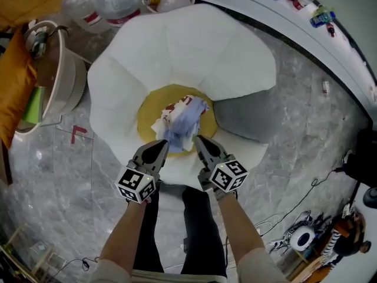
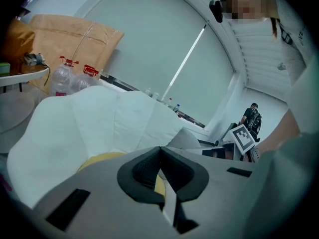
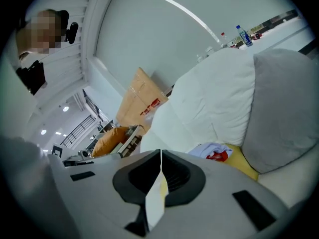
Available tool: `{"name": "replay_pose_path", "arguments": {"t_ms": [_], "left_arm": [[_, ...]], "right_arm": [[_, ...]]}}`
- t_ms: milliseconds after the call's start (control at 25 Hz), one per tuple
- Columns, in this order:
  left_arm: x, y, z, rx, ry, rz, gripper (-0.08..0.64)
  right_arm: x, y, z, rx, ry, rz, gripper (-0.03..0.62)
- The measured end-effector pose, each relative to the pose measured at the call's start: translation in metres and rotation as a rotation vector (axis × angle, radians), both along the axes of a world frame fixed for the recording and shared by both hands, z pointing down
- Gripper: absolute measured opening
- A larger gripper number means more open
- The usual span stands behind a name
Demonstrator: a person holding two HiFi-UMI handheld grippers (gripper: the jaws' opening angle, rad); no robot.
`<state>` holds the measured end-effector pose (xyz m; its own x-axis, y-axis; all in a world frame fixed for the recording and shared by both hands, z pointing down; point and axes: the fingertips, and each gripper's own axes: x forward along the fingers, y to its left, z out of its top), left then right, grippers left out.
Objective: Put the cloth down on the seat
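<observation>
A crumpled blue-and-white cloth (image 1: 184, 121) with red print lies on the yellow centre (image 1: 148, 112) of a white flower-shaped seat (image 1: 194, 46). In the head view both grippers hover at the seat's near edge, pointing at the cloth. My left gripper (image 1: 163, 144) is just left of the cloth's near end, jaws together and empty. My right gripper (image 1: 199, 139) is just right of it, also shut with nothing held. The left gripper (image 2: 160, 150) shows closed tips over the seat in its own view. The right gripper (image 3: 160, 153) shows closed tips, with the cloth (image 3: 215, 152) lying ahead to the right.
A grey cushion (image 1: 246, 118) rests on the seat's right side. Water bottles (image 1: 109, 2) stand behind the seat. A round white side table (image 1: 59, 78) and an orange cushion (image 1: 15, 81) are at left. Cables and gear (image 1: 306, 236) lie on the marble floor at lower right.
</observation>
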<state>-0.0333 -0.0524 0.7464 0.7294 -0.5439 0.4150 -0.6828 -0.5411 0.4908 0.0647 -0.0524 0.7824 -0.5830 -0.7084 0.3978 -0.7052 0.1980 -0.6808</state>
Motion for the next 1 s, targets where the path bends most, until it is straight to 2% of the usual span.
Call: {"name": "replay_pose_path", "arguments": {"t_ms": [400, 680, 1000], "left_arm": [[0.009, 0.022, -0.069, 0.022, -0.005, 0.037, 0.012], [0.018, 0.035, -0.111, 0.021, -0.005, 0.105, 0.012], [0.026, 0.042, -0.163, 0.047, 0.023, 0.116, 0.012]], "right_arm": [[-0.01, 0.031, -0.086, 0.087, 0.017, -0.125, 0.025], [-0.013, 0.038, -0.137, 0.102, 0.009, -0.119, 0.025], [-0.023, 0.05, -0.193, 0.133, 0.035, -0.16, 0.023]]}}
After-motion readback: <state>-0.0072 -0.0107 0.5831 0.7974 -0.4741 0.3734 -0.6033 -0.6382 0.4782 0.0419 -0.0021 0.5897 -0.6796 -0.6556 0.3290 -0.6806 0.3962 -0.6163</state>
